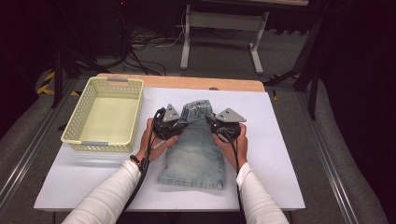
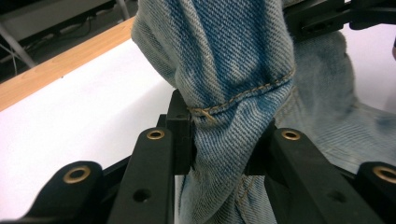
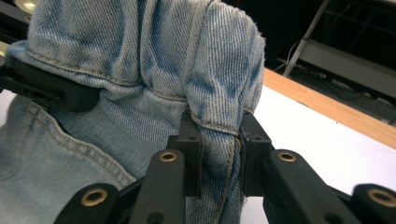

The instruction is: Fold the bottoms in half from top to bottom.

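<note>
A pair of light blue denim shorts (image 1: 194, 151) lies on the white table, its far waistband end lifted and bunched between the two grippers. My left gripper (image 1: 173, 122) is shut on the left side of that raised denim (image 2: 229, 107), the pads pinching a stitched seam. My right gripper (image 1: 223, 125) is shut on the right side of the denim (image 3: 219, 116), gripping a folded hem. In the left gripper view the other gripper's black jaw (image 2: 322, 18) shows at the top right. The near hem of the shorts rests flat on the table.
A pale yellow plastic basket (image 1: 104, 114) stands at the table's left, holding nothing. The white sheet (image 1: 280, 158) covers the table, with a wooden edge (image 1: 187, 81) at the far side. Metal table legs and cables lie on the floor beyond.
</note>
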